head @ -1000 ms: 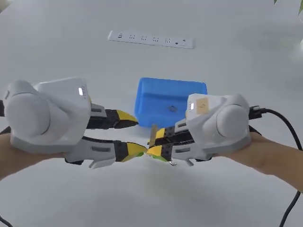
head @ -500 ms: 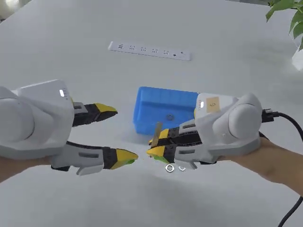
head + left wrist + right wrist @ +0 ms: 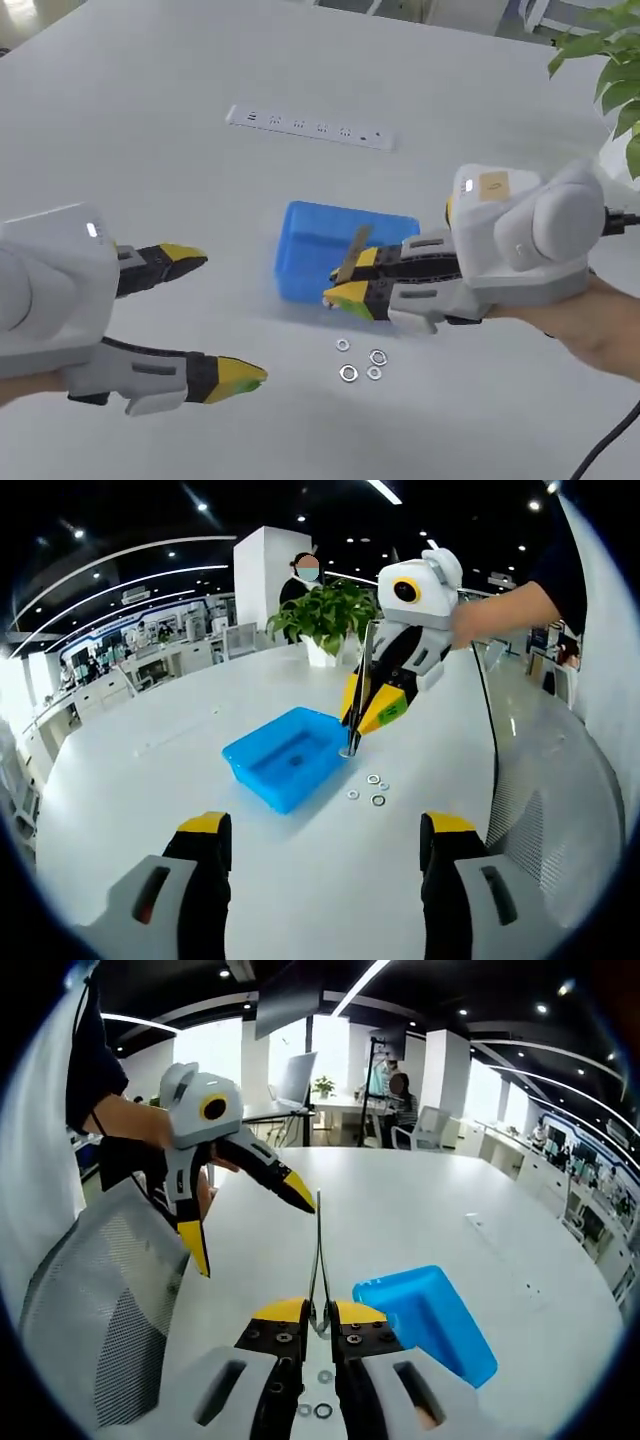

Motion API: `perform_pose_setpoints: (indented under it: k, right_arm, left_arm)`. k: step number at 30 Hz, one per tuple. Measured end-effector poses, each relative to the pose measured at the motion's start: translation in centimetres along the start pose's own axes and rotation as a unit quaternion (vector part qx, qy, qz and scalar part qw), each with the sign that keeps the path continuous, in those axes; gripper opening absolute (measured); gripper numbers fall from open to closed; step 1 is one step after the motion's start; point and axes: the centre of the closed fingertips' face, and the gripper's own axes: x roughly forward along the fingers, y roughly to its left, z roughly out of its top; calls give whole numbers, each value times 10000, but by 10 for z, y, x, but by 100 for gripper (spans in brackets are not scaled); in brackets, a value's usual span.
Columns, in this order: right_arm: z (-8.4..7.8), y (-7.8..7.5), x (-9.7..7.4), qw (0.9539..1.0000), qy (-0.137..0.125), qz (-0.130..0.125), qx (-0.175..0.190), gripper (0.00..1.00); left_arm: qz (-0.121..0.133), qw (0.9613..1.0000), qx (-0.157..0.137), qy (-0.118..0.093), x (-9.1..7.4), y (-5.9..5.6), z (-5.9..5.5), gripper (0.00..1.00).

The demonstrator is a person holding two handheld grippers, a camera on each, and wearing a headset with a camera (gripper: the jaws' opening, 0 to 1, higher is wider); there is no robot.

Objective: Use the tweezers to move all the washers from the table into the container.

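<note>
The right hand-held gripper (image 3: 350, 282) has its two jaws squeezed almost together on the tweezers (image 3: 352, 255). In the right gripper view the tweezers (image 3: 318, 1260) stick straight out from between the jaws of the right hand-held gripper (image 3: 320, 1312), long and thin, and come to one sharp end. In the left gripper view the tweezers (image 3: 358, 695) stand nearly straight up and down under the right hand-held gripper (image 3: 375, 705). Their thin end points down, just by the near corner of the container (image 3: 285, 760). I cannot tell if that end touches the table (image 3: 300, 880).

The left hand-held gripper (image 3: 215, 315) is wide open and holds nothing. It is well apart from the right one, with bare table (image 3: 300, 430) between them.

The blue container (image 3: 320, 240) sits in the middle of the table, just past the right jaws. Its long side runs left to right in the head view. Four washers (image 3: 360, 362) lie flat in a small bunch on the table, near the front of the container and just under the right jaws. Each one has a little room around it.

A white power strip (image 3: 310, 127) lies well beyond the container. A green plant (image 3: 610, 80) is at the far right corner. The table is wide and bare on all sides of the washers. In the right gripper view a mesh chair (image 3: 100, 1310) is by the table's edge.
</note>
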Motion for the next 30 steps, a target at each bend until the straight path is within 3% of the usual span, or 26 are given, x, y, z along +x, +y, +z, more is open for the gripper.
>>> perform_pose_setpoints:
  k: [6, 11, 20, 27, 30]
  right_arm:
    - [12, -26, -9, 9998, -33, -197, -98, 10]
    - [9, -50, -6, 9994, 14, -341, -96, 10]
    - [-22, -85, 17, 9982, 324, -514, -10, 10]
    - [-43, -98, 31, 9977, 481, -483, 42, 10]
    - [-53, -102, 37, 9973, 563, -470, 33, 10]
  left_arm:
    - [104, 9999, -134, -28, 1, 5, -3, 91]
    - [118, 9998, -148, 44, 0, 5, -9, 92]
    - [187, 9992, -248, 239, -5, 10, -22, 99]
    - [218, 9985, -224, 449, -6, 11, -32, 99]
    - [189, 9985, -268, 442, -6, 9, -31, 99]
